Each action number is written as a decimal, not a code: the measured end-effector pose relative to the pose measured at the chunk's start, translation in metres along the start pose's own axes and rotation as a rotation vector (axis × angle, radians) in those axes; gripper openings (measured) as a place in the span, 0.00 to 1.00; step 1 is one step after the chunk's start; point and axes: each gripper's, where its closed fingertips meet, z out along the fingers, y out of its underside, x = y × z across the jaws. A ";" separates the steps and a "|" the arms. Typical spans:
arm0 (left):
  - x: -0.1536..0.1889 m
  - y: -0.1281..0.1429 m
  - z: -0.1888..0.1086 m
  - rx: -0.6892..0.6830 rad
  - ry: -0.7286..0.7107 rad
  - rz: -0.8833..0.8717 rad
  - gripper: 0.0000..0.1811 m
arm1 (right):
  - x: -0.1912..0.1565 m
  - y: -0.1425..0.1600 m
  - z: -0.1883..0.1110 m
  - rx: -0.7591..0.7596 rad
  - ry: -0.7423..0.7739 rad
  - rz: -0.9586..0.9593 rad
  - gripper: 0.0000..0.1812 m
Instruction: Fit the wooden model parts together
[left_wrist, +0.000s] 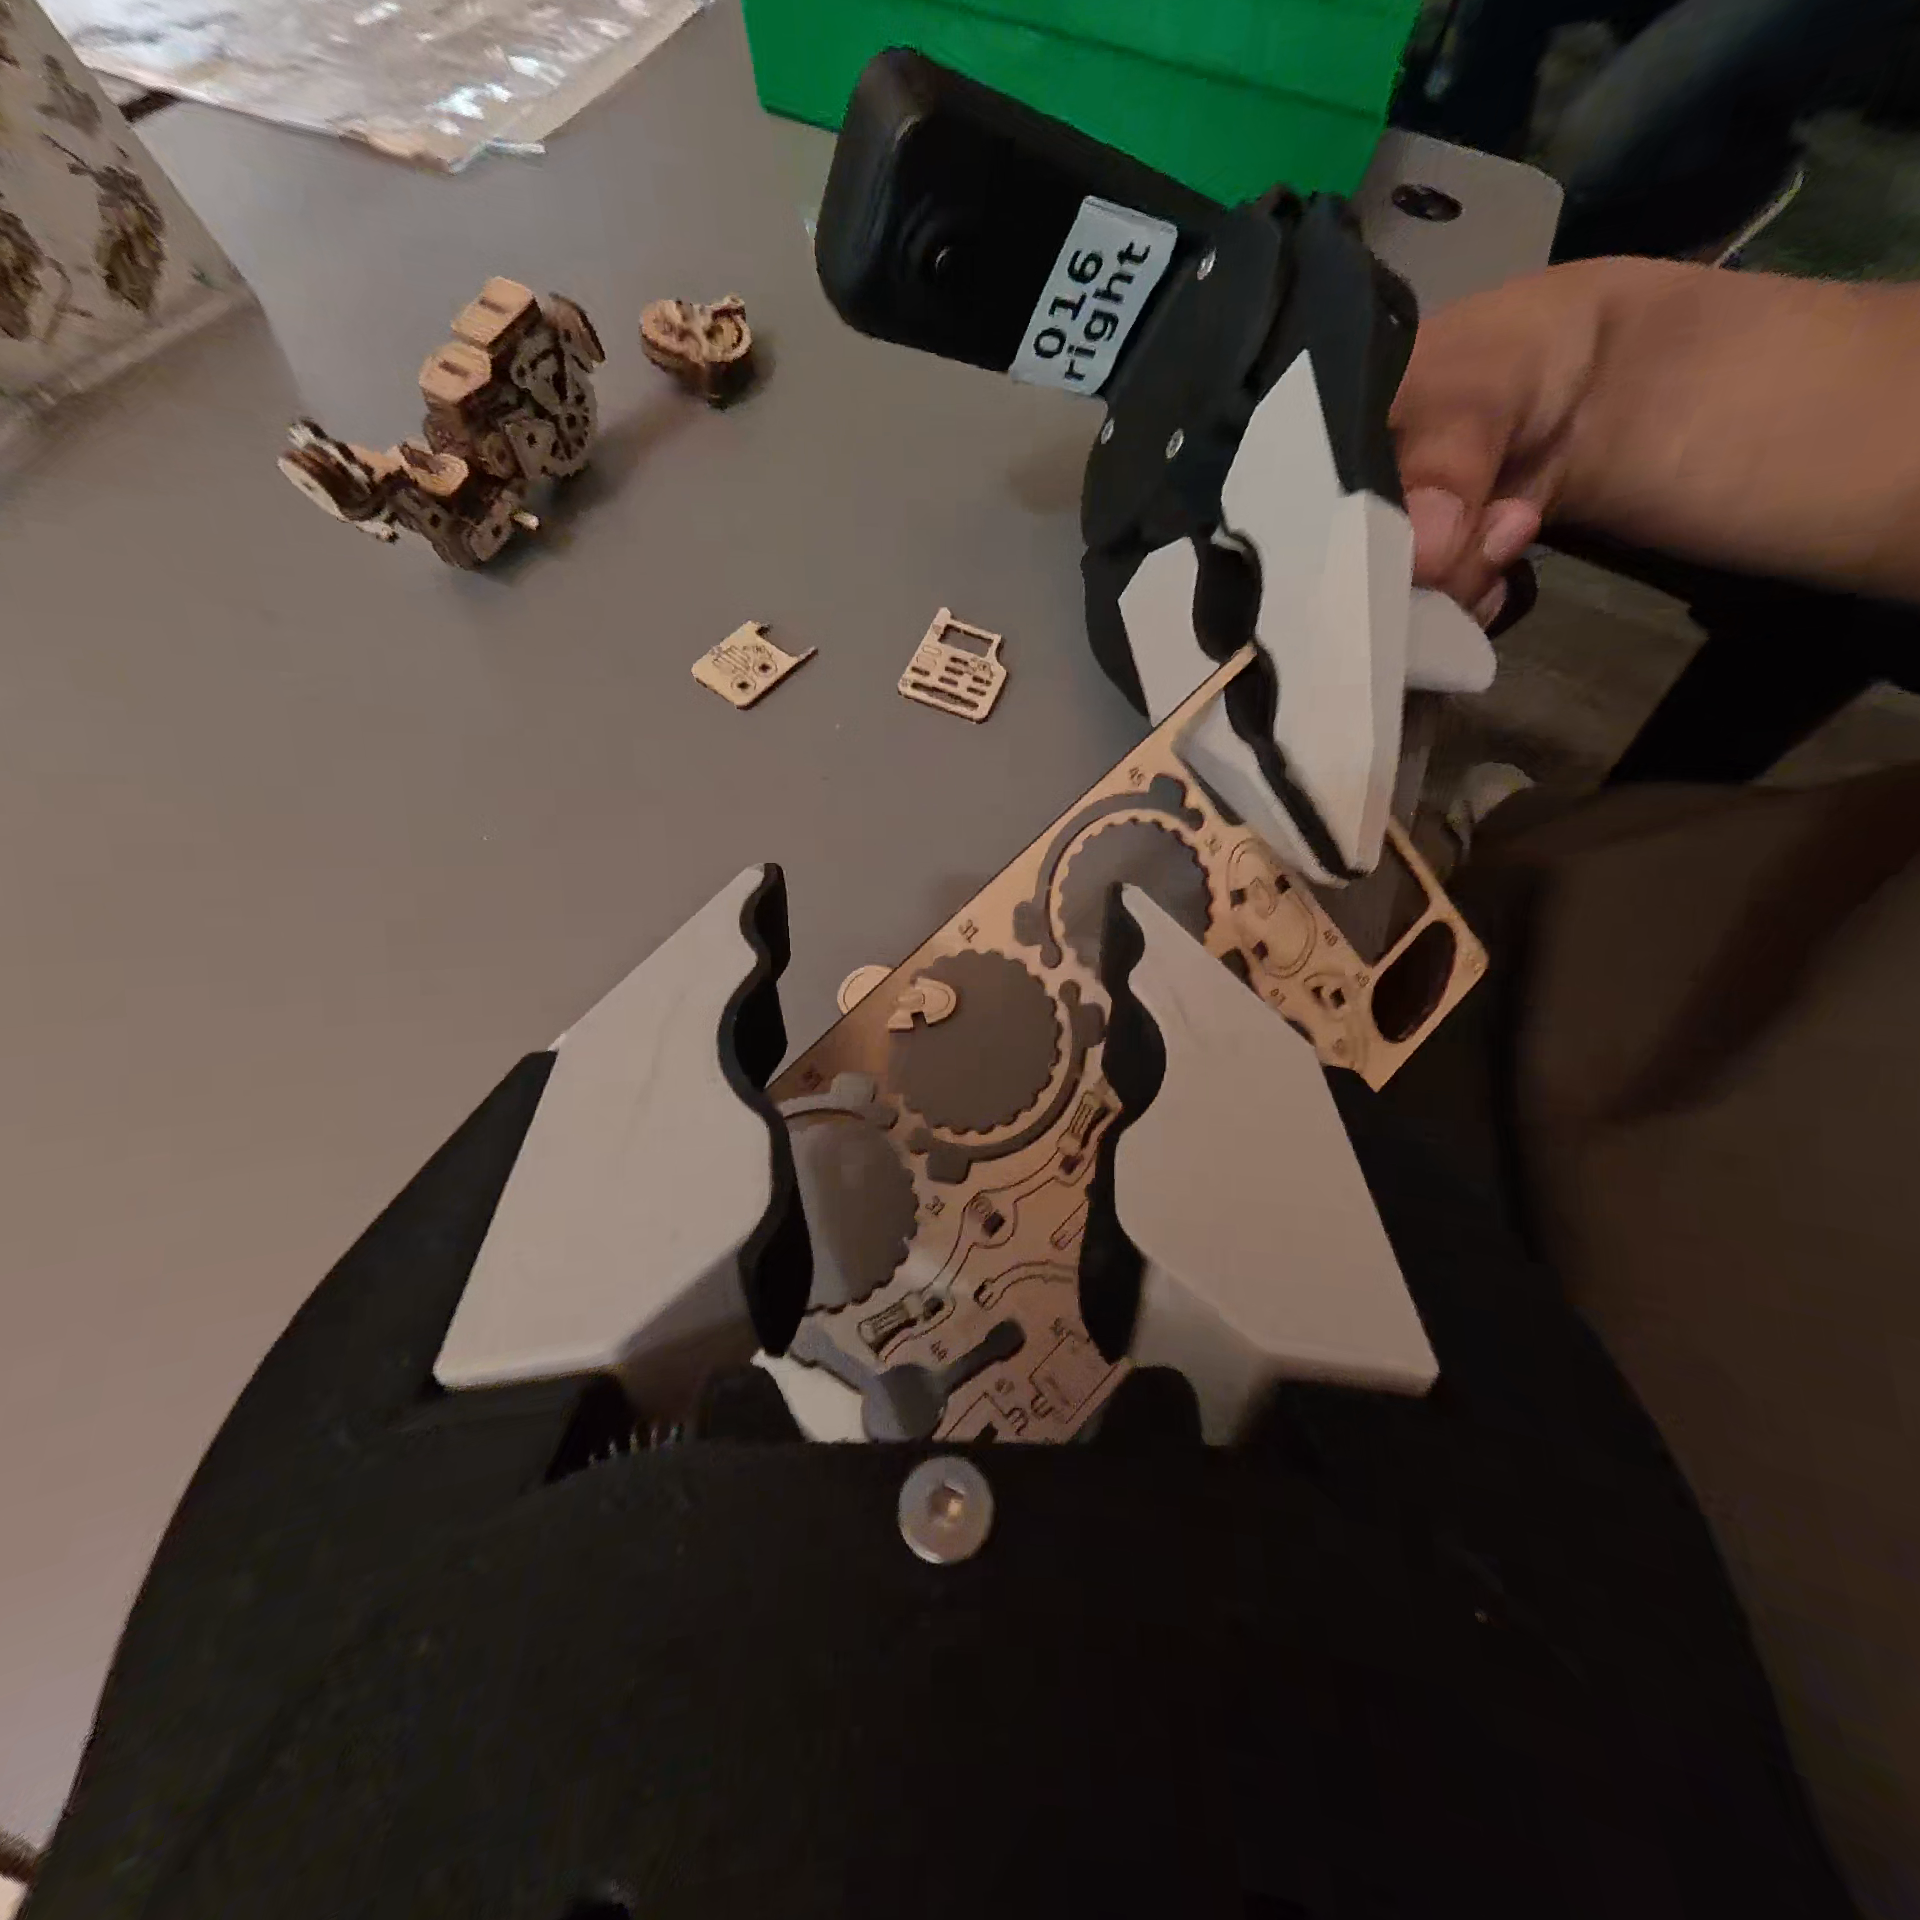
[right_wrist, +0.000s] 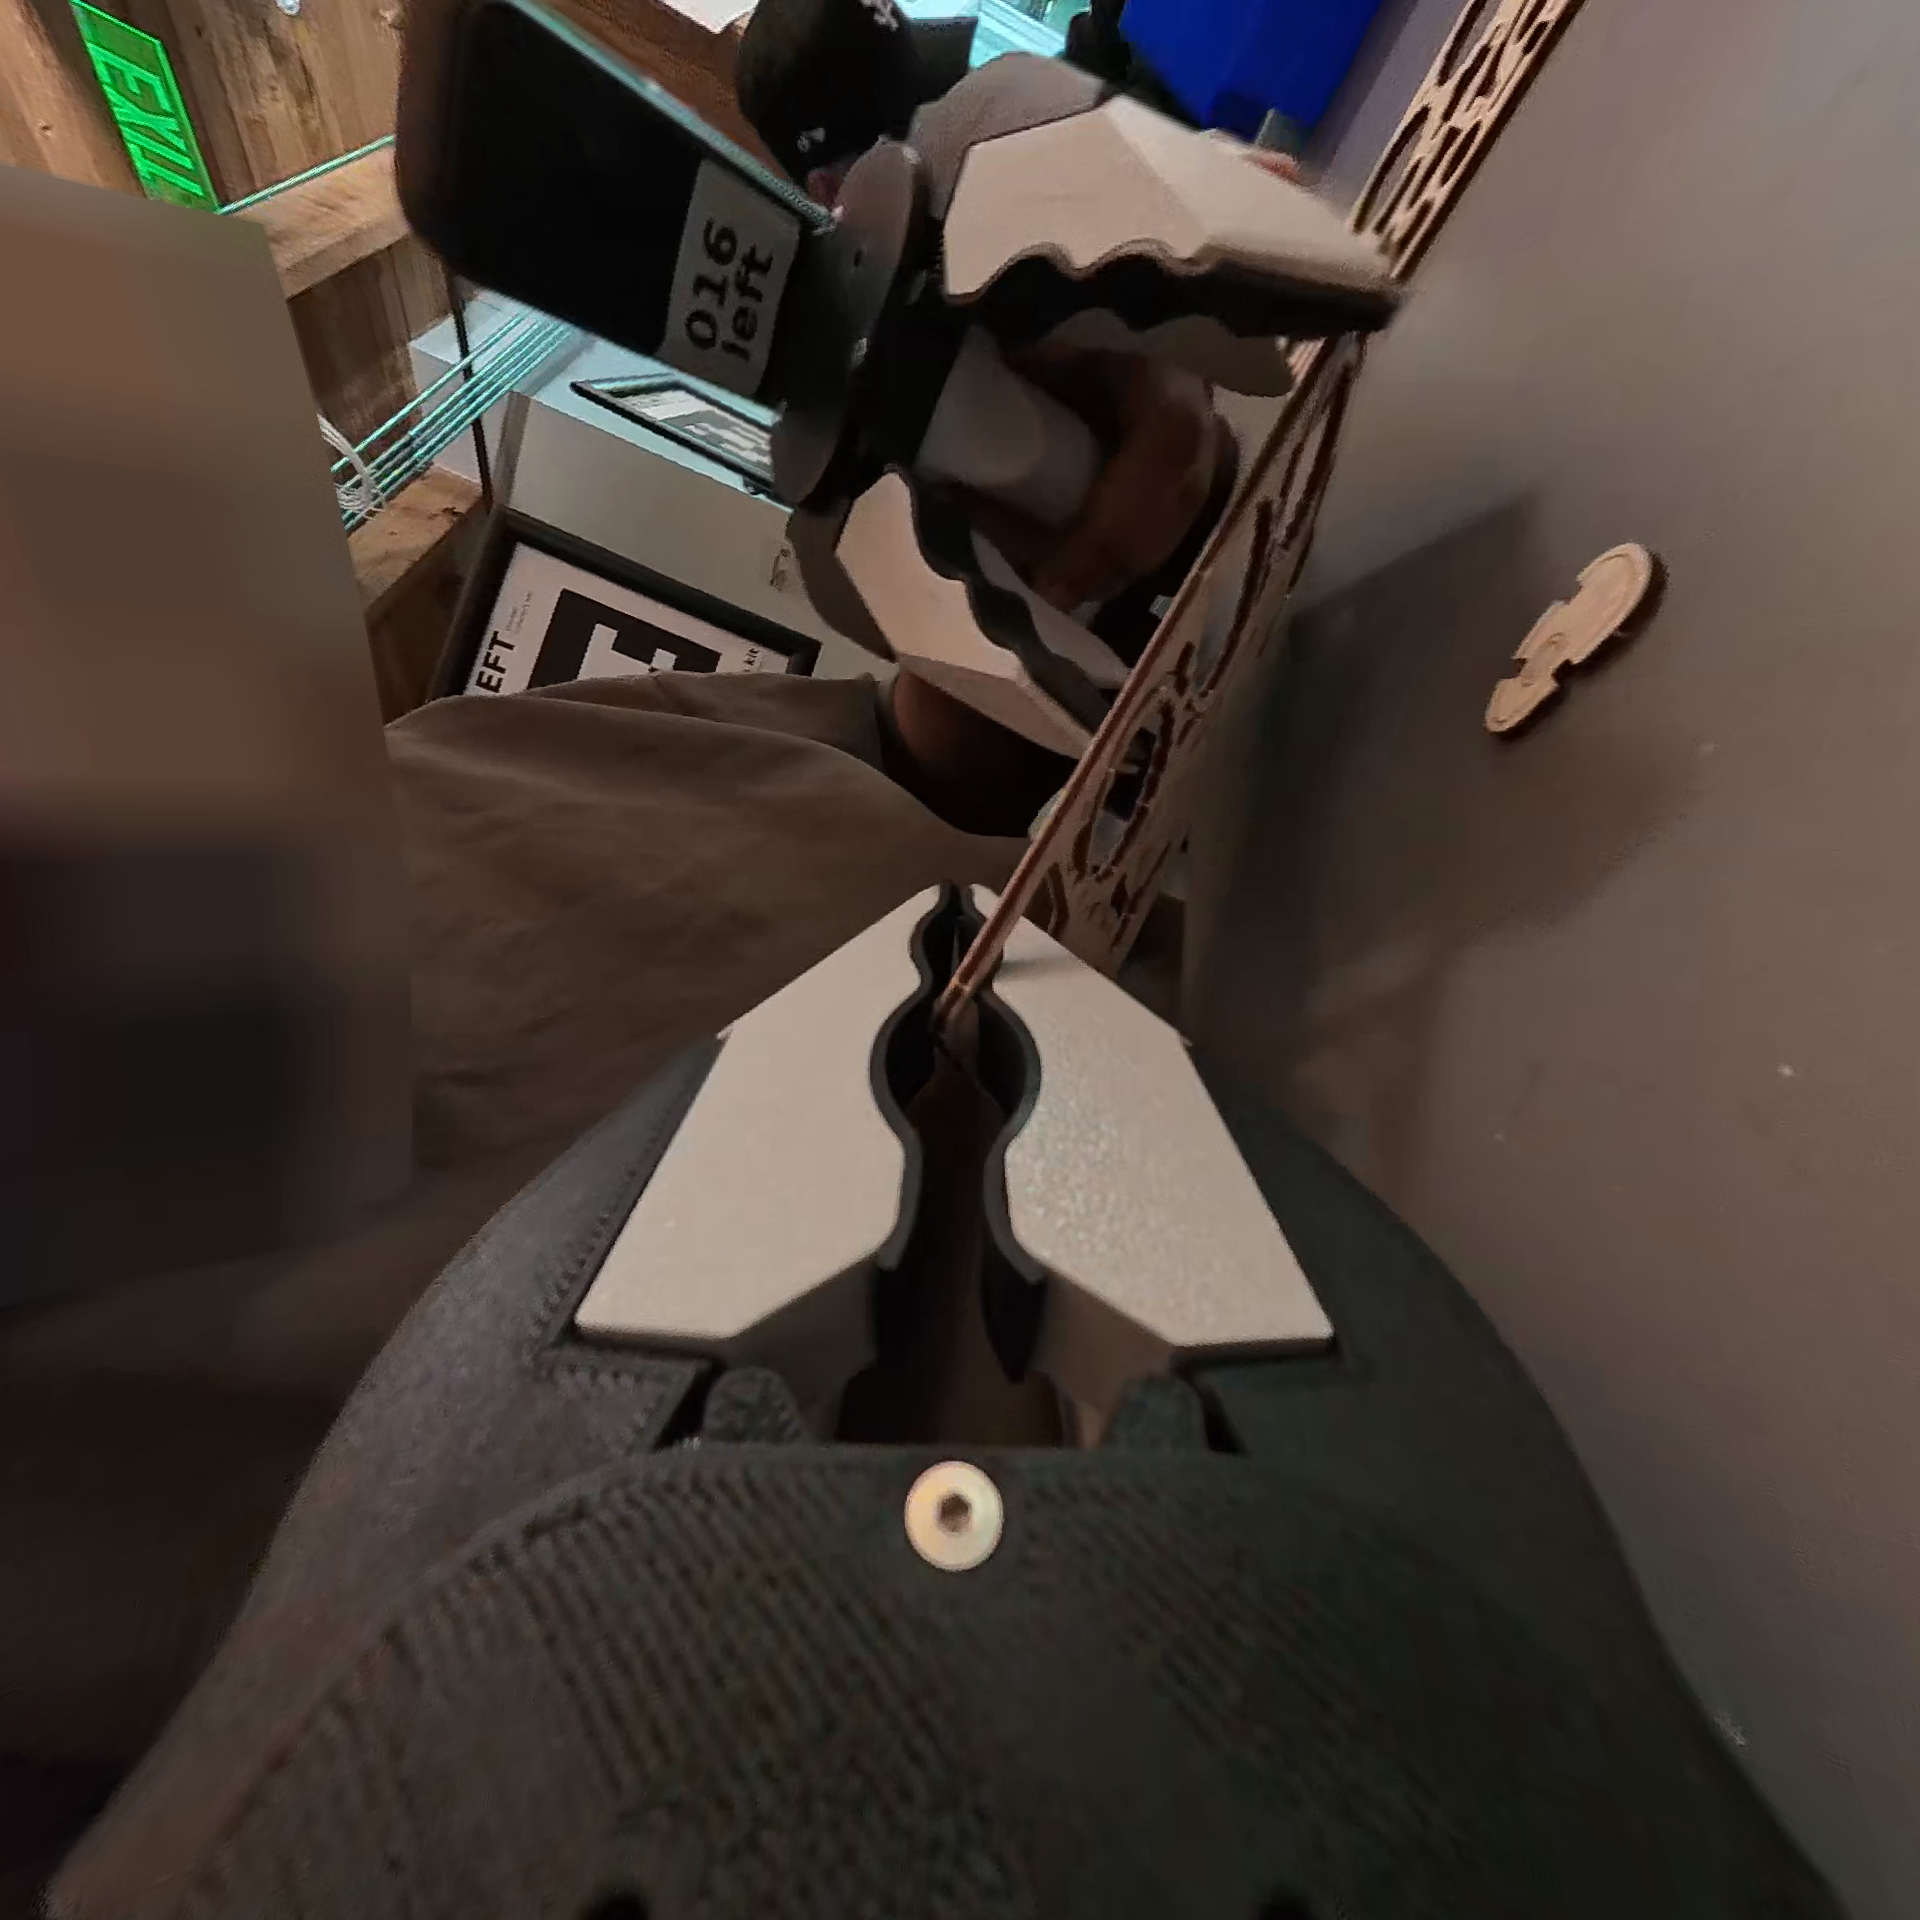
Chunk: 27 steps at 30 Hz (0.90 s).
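Your right tongs (right_wrist: 961, 940) pinch one corner of the thin wooden sheet (left_wrist: 1049, 1132), holding it tilted above the grey table (left_wrist: 312, 831). Its long axis runs diagonally from your left tongs (left_wrist: 945, 904), which are spread wide over the sheet's near end. One small round piece (right_wrist: 1574, 639) lies flat on the table beside the sheet.
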 end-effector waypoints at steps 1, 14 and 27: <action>0.001 -0.004 0.000 0.020 -0.005 0.012 0.32 | 0.002 0.000 0.001 0.001 0.016 -0.001 0.00; -0.008 0.001 0.016 -0.161 -0.099 0.366 0.16 | 0.004 -0.029 -0.015 0.178 0.056 -0.059 0.03; -0.064 0.004 -0.017 -0.072 -0.365 0.048 0.12 | 0.021 -0.065 -0.037 0.384 0.446 -0.334 0.18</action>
